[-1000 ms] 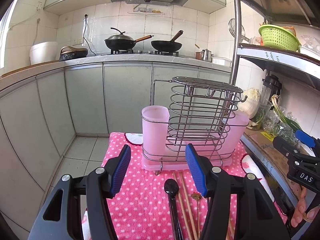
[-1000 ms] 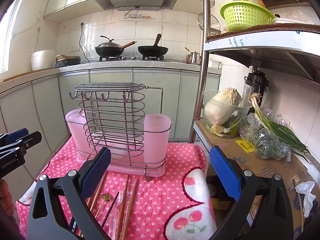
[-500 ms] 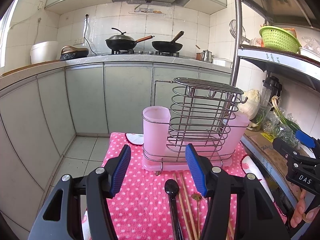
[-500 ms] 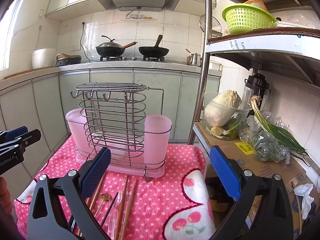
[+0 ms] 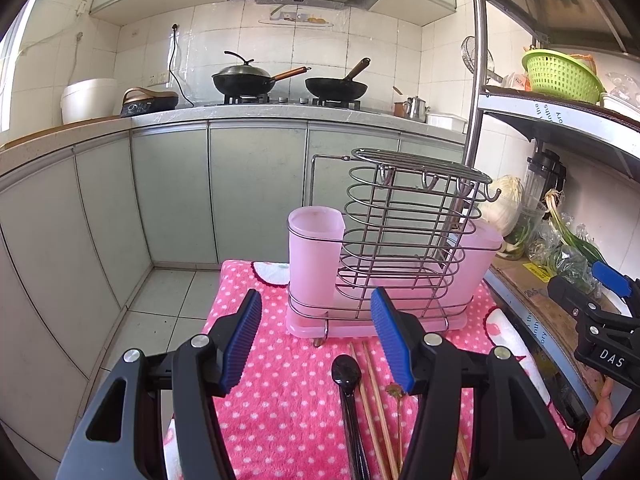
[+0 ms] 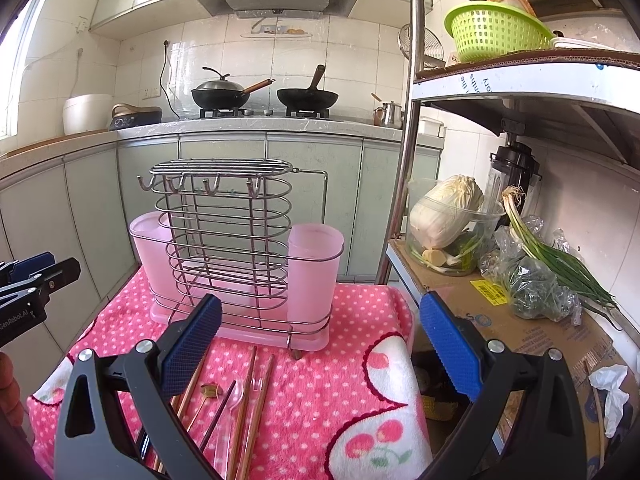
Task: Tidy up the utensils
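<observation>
A wire utensil rack (image 5: 404, 232) with a pink cup (image 5: 314, 256) at each end stands on a pink polka-dot towel (image 5: 280, 392). It also shows in the right wrist view (image 6: 228, 240). In front of it lie a black spoon (image 5: 348, 380), wooden chopsticks (image 5: 372, 392) and a small gold fork (image 5: 396, 394). The right wrist view shows chopsticks (image 6: 248, 400) and a clear spoon (image 6: 234, 396) too. My left gripper (image 5: 316, 344) is open and empty above the towel, just left of the utensils. My right gripper (image 6: 320, 344) is wide open and empty, above the towel's right part.
A metal shelf (image 6: 412, 160) stands right of the towel, with a cabbage tub (image 6: 448, 220), green onions (image 6: 552, 256) and cardboard (image 6: 532, 328). A green basket (image 6: 496, 32) sits on its upper tier. Kitchen cabinets (image 5: 256, 184) with woks lie behind. Tiled floor (image 5: 160, 312) drops off to the left.
Both views have shifted very slightly; the rack sits a touch lower in frame. Both grippers stay open and empty.
</observation>
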A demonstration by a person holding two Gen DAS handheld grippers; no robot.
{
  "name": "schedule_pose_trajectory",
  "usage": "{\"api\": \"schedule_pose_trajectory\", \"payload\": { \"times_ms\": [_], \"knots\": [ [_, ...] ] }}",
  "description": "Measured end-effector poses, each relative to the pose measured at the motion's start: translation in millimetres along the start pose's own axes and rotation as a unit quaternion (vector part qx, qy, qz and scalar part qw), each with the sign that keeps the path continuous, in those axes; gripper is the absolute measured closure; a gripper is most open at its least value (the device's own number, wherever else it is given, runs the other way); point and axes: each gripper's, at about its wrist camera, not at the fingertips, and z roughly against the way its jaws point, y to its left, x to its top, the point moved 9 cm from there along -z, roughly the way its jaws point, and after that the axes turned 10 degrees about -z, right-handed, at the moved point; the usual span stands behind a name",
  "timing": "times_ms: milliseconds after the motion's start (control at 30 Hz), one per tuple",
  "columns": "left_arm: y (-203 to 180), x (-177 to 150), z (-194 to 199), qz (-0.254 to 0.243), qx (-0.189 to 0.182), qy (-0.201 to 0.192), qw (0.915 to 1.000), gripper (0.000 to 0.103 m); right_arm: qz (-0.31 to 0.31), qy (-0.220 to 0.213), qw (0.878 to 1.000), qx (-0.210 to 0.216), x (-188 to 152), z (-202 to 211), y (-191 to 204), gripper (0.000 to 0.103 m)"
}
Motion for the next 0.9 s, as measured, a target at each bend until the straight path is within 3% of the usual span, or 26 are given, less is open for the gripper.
{"api": "schedule_pose_trajectory", "payload": {
  "times_ms": [600, 900],
  "knots": [
    [2, -7, -7, 0.001, -0.003, 0.01, 0.9999, 0.047, 0.0, 0.013, 1.0, -0.002, -7, -7, -1, 0.003],
    [12, -32, -30, 0.019, -0.032, 0.07, 0.9969, 0.047, -0.029, 0.102, 0.994, 0.021, -39, -33, -9, 0.003]
  ]
}}
